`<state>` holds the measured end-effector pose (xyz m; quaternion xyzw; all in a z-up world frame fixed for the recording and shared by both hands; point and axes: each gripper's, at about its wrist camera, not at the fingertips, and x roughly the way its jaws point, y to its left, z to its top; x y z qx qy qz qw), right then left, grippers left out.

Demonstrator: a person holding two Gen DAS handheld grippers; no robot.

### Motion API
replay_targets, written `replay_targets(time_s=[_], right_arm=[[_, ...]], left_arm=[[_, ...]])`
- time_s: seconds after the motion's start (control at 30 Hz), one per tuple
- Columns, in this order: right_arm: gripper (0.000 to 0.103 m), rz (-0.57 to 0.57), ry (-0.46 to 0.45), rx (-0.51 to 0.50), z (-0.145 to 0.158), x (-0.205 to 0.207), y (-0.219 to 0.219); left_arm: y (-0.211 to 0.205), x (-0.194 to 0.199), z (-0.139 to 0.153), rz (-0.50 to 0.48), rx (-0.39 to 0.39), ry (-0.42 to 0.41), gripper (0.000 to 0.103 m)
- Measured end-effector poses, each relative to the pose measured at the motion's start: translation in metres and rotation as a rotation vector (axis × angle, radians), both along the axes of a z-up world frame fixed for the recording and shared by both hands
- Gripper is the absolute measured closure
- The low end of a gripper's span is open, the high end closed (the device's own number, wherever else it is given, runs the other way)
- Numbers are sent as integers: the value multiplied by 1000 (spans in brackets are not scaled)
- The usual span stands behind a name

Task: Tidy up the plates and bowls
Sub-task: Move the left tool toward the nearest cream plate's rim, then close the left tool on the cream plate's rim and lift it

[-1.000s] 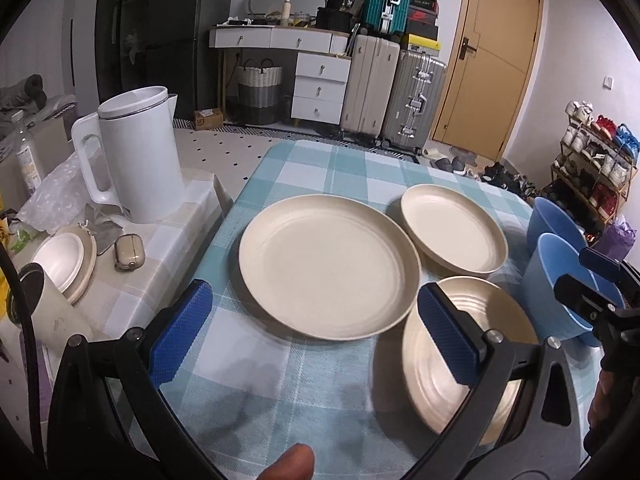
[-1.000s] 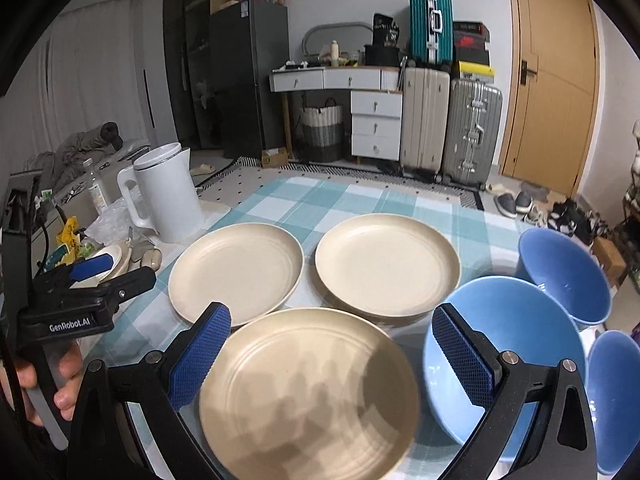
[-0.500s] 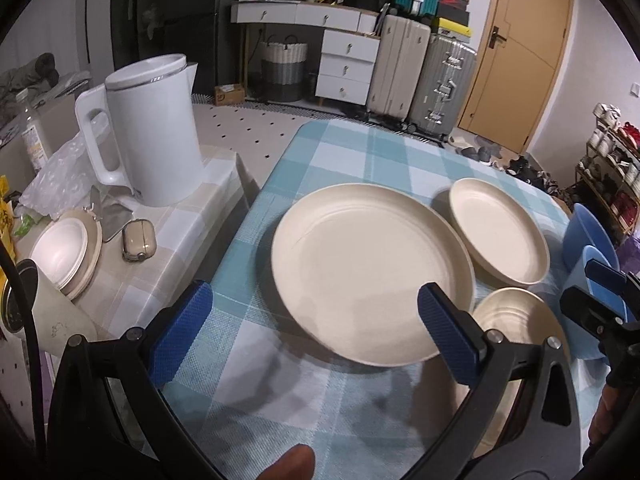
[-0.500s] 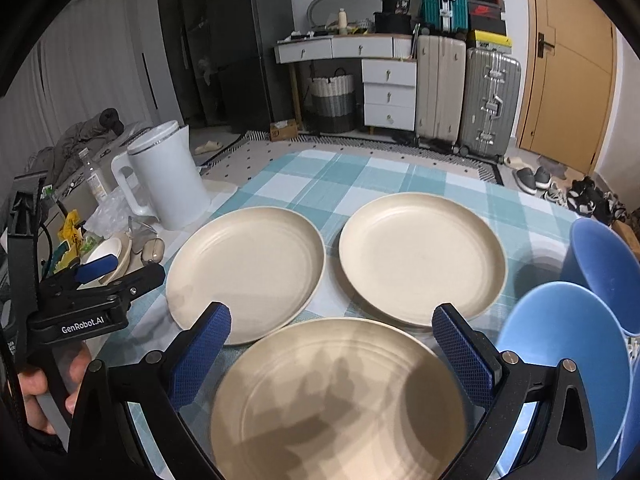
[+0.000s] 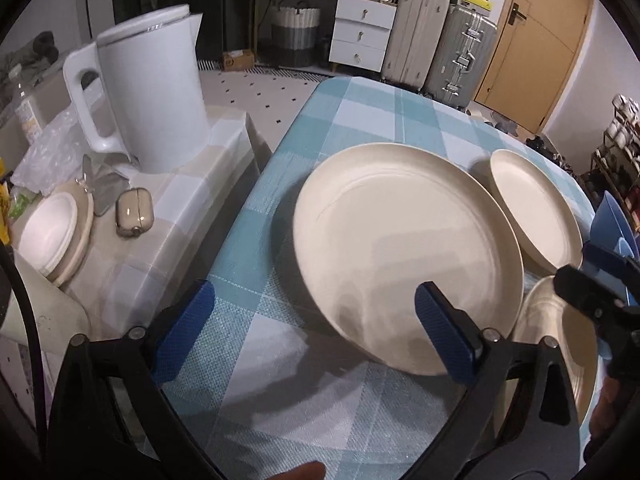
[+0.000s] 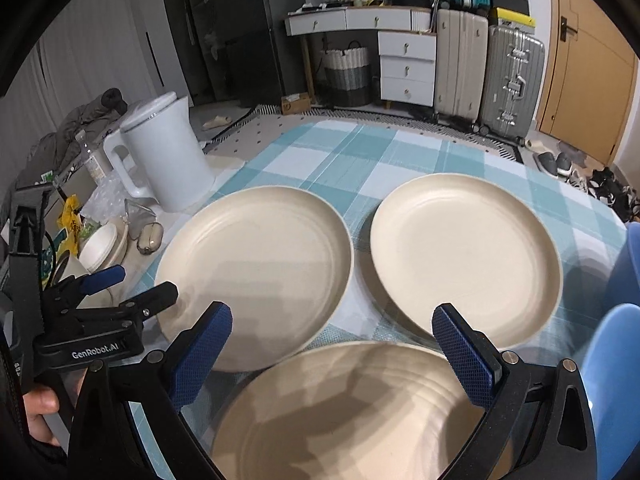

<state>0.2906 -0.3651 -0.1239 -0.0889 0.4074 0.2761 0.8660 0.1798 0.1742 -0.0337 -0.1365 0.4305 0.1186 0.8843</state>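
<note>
Three cream plates lie on the teal-and-white checked tablecloth (image 6: 400, 152), and none shows whole in both views. The nearest plate (image 6: 352, 412) runs off the bottom edge of the right wrist view, mottled with shadow; in the left wrist view only a sliver of it appears, behind the gripper frames. The left plate (image 5: 404, 252) shows almost complete there, its near rim partly covered by one blue pad, with faint concentric rings around a flat centre. The far-right plate (image 6: 464, 256) has a raised rim and sits just beside the left one without clearly touching it. Blue bowls (image 6: 616, 392) are cut off at the right edge of the right wrist view, so their number and how they sit cannot be made out.

Left gripper (image 5: 312, 328) hangs low over the cloth with its jaws spread wide and nothing between them, one finger above the left plate's near rim; whether it touches the rim is unclear. Right gripper (image 6: 340, 352) is likewise spread wide and empty, straddling the far edge of the nearest plate.

Beside the table, on a lower beige-checked surface, stand a white kettle (image 5: 152, 88), a small rounded case (image 5: 134, 216) and a stack of small pale dishes (image 5: 52, 232), the latter partly hidden at the left edge
</note>
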Motion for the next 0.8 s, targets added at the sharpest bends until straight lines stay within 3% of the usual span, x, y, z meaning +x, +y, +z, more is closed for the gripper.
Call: replay_targets(time_s=[0.13,0.23,0.4,0.6,0.73,0.8], right_arm=[[1,23,16,-24,-10,10,12],[7,34,33,-9,-14,17,17],[26,34,83,16,-21,31,22],[31,38,125,38,-31,38,26],[41,20,119,22,-36,43,28],[55,14,130,18,-40,46,28]], left_arm=[[11,5,-7,10,-44,28,19],[16,8,-11,16,-73,36,26],[19,14,-17,13,-81,46,40],[17,19,-21,5,-89,59,55],[17,20,-22,6,-83,59,63],[16,21,-22,6,-77,58,64]])
